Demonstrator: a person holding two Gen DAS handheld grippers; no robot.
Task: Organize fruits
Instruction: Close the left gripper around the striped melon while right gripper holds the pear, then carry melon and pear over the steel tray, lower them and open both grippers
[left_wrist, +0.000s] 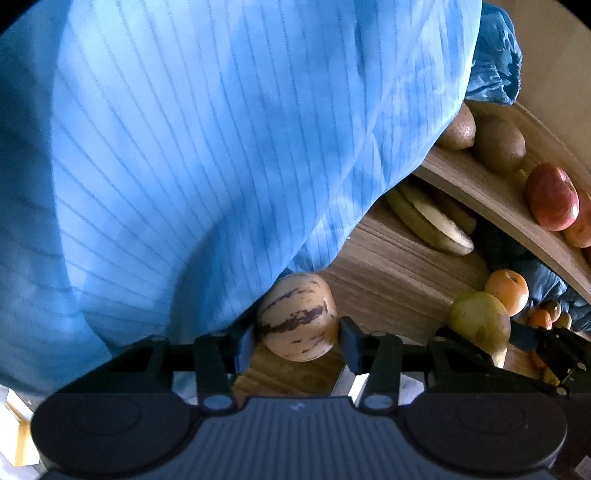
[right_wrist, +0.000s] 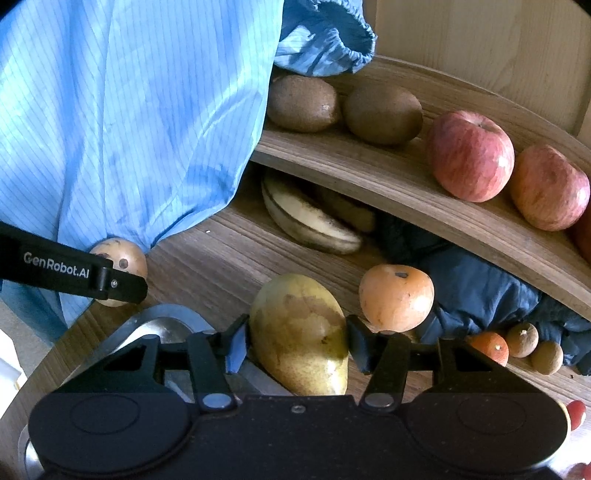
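Here, my left gripper (left_wrist: 295, 341) clamps a striped pepino melon (left_wrist: 298, 320) low over the wooden shelf (left_wrist: 388, 280), a blue sleeve (left_wrist: 207, 155) crowding in from ten o'clock. My right gripper (right_wrist: 295, 347) pinches a yellow-green mango (right_wrist: 300, 334) above a metal bowl (right_wrist: 162, 321). "GenRobot.AI" reads white on the black finger (right_wrist: 74, 271) at nine o'clock. Kiwis (right_wrist: 303, 104) and apples (right_wrist: 471, 155) line the upper shelf (right_wrist: 369, 177) toward one o'clock.

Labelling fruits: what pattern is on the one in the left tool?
Cream-tan fruit with dark purple streaks, clearest in the left wrist view.
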